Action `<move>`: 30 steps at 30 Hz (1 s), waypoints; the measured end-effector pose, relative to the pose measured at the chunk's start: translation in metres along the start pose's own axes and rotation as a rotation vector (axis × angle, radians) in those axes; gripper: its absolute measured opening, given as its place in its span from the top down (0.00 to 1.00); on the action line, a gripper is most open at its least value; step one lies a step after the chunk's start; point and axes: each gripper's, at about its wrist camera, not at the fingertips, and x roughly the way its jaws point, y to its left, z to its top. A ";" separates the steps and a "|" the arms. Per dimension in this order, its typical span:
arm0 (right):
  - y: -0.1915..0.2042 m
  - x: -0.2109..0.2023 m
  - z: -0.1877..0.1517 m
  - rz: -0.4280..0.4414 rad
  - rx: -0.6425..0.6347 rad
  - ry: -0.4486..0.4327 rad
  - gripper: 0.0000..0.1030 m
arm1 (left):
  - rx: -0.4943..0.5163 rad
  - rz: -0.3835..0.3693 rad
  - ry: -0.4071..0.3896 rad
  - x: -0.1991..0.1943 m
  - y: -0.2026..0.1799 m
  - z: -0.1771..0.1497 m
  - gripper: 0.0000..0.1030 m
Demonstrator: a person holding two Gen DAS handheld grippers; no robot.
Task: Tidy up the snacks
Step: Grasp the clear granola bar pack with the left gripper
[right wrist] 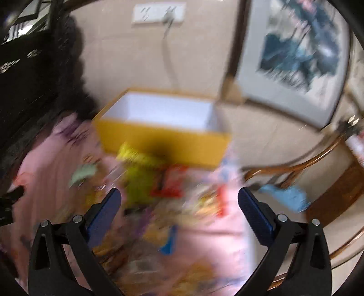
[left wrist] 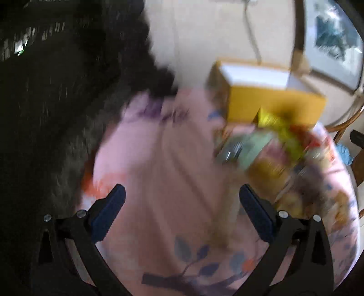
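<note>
Both views are motion-blurred. An open yellow box (right wrist: pixel 163 139) with a white inside stands at the far side of a table with a pink flowered cloth (right wrist: pixel 204 241); it also shows in the left wrist view (left wrist: pixel 273 104). Several snack packets lie in front of it: a yellow-green one (right wrist: pixel 138 179), a red one (right wrist: pixel 169 182), and a blurred heap (left wrist: pixel 279 150) in the left wrist view. My left gripper (left wrist: pixel 182 195) is open and empty above the bare cloth (left wrist: pixel 159 182). My right gripper (right wrist: pixel 179 200) is open and empty above the packets.
A dark furry mass (left wrist: pixel 56 102) fills the left. A framed picture (right wrist: pixel 300 57) leans on the beige wall, with a socket and cable (right wrist: pixel 168 18) above the box. A wooden chair (right wrist: pixel 329 186) with a blue cloth (right wrist: pixel 286 195) stands right of the table.
</note>
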 end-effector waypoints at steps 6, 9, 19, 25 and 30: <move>0.020 0.045 -0.032 -0.019 -0.058 0.087 0.01 | 0.061 -0.061 0.041 0.039 -0.009 -0.026 0.02; 0.021 0.061 -0.042 -0.110 -0.109 0.090 0.01 | 0.133 -0.046 0.104 0.061 -0.029 -0.023 0.02; -0.026 0.096 -0.054 0.244 0.293 0.148 0.39 | 0.143 -0.204 0.135 0.087 -0.055 -0.040 0.22; -0.025 0.090 -0.053 0.273 0.382 0.202 0.63 | 0.111 -0.172 0.139 0.087 -0.054 -0.037 0.49; -0.034 0.060 -0.051 0.274 0.439 0.180 0.71 | 0.117 -0.192 0.189 0.081 -0.058 -0.036 0.72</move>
